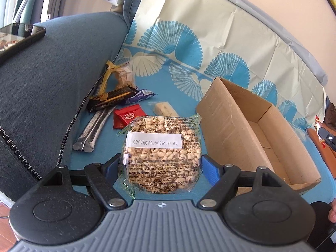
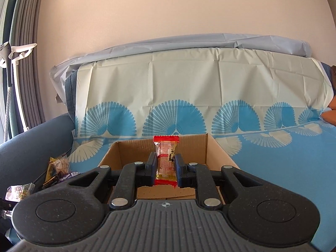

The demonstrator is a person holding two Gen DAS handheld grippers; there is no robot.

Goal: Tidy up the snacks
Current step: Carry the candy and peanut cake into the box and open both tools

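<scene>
— What does the left gripper (image 1: 160,163) have?

— Its blue pads (image 1: 211,168) press both sides of a clear-wrapped puffed-grain cake (image 1: 160,153); the printed back faces the camera, with a white date label across it; the packet sits between the fingers above the blue patterned cloth (image 1: 178,96), just left of the cardboard box (image 1: 233,126).

— And the box itself?

— It lies open on the cloth; its tan walls and floor show, and the floor that can be seen holds nothing in the left wrist view.

— What lies beyond the cake?

— A loose pile of snacks against the dark blue sofa arm (image 1: 52,79); a red packet (image 1: 129,115) just behind the cake; a pale bar in clear wrap (image 1: 164,108) to its right; a grey-and-black stick packet (image 1: 94,130) to the left; a black-and-gold bar (image 1: 113,99) and a purple wrapper (image 1: 140,95) farther back; a phone (image 1: 19,37) rests on top of the sofa arm.

— The right gripper (image 2: 166,166)?

— Closed on a slim red-ended candy packet (image 2: 166,159), held upright between the fingers; it is over the near part of the cardboard box (image 2: 218,147), whose far wall rises behind it; whether the packet touches the box floor cannot be told.
</scene>
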